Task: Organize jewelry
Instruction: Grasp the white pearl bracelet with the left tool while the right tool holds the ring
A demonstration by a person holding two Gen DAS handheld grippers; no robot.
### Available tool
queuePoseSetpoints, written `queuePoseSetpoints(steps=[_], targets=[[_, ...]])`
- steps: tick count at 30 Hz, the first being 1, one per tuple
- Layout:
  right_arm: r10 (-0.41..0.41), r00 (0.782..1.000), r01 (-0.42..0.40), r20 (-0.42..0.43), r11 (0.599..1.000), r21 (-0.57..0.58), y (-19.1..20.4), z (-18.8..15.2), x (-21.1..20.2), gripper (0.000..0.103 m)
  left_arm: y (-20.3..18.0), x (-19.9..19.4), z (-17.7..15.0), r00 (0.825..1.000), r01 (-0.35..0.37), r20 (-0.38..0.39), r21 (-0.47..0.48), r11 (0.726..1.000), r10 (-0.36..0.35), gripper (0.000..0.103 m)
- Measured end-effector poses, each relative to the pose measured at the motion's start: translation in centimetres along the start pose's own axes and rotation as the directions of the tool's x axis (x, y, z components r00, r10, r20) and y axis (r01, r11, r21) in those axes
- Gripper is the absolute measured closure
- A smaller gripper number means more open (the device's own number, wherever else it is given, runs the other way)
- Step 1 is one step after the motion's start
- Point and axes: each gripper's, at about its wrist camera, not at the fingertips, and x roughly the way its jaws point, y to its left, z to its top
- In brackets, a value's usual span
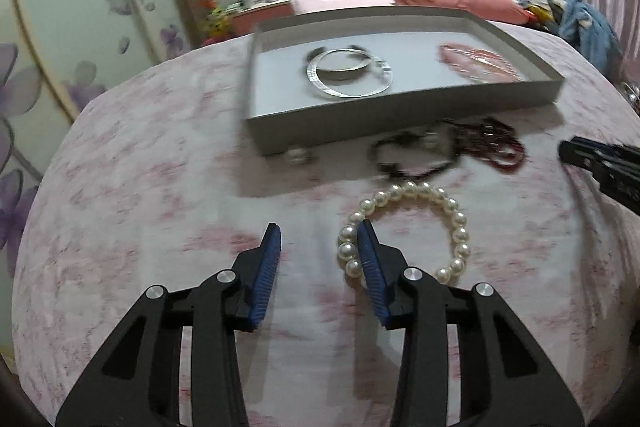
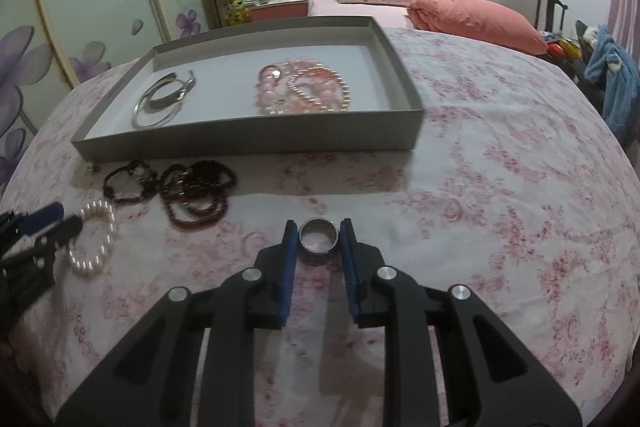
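Already the sorting is showing its logic inside the grey tray [image 2: 256, 137], which is sitting on the flowered bedspread [image 2: 500, 187] toward the far edge of the bed: the silver bangles [image 2: 162, 99] are lying together at its left end and the pink bead strands [image 2: 308, 89] are heaped at its right end, so like is apparently being kept with like.

The right hand-held gripper [image 2: 319, 239] is pinching a wide silver ring [image 2: 319, 235] between its blue pads, both pads pressing on the band's outer sides with the hole facing the camera. It is holding the ring over the bedspread on the near side of the tray, probably so that it can be carried in to join the other silver pieces.

The left hand-held gripper [image 1: 318, 239] is pointing down at the pearl bracelet [image 1: 408, 231], which is lying flat on the bedspread short of the tray's near wall. Its jaws are standing partly open and gripping nothing; the right finger is lying over the bracelet's left arc of pearls, while the left finger is standing clear over bare cloth. That straddle looks like a set-up for catching one side of the loop instead of the whole bracelet.

Just beyond the pearls, the black bead bracelet [image 2: 128, 183] and the dark red bead strands [image 2: 198, 193] are waiting close under the tray's near wall, still outside it. A small pale piece [image 1: 296, 155] beside that wall is too blurred to identify.
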Motion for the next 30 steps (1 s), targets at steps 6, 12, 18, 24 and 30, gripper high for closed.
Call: queuePoseSetpoints(steps=[6,12,18,24,30], targets=[[0.001,1.000,-0.001,-0.001,1.000,-0.009,0.6,-0.1,0.0,0.080,0.3,-0.3,-0.4,0.999,0.049,-0.002,-0.007,0.999,-0.049,0.052],[-0.005,1.000,0.005,-0.002,1.000,-0.014,0.7,-0.1,0.0,0.080,0.4,-0.5,-0.4,0.998,0.067,-0.004,-0.023,0.997,-0.067,0.052],[-0.004,1.000,0.004,-0.002,1.000,-0.013,0.7,-0.1,0.0,0.081,0.3,-0.7,-0.5,0.997,0.072,0.000,-0.020,0.997,-0.072,0.082],[0.004,1.000,-0.004,0.002,1.000,0.013,0.3,-0.2,0.0,0.081,1.1,-0.7,-0.5,0.998,0.068,-0.007,-0.050,0.996,-0.068,0.092],[0.009,1.000,-0.009,0.011,0.999,0.034,-0.2,-0.3,-0.4,0.081,2.3,-1.0,-0.8,0.996,0.084,-0.013,-0.092,0.992,-0.086,0.092]])
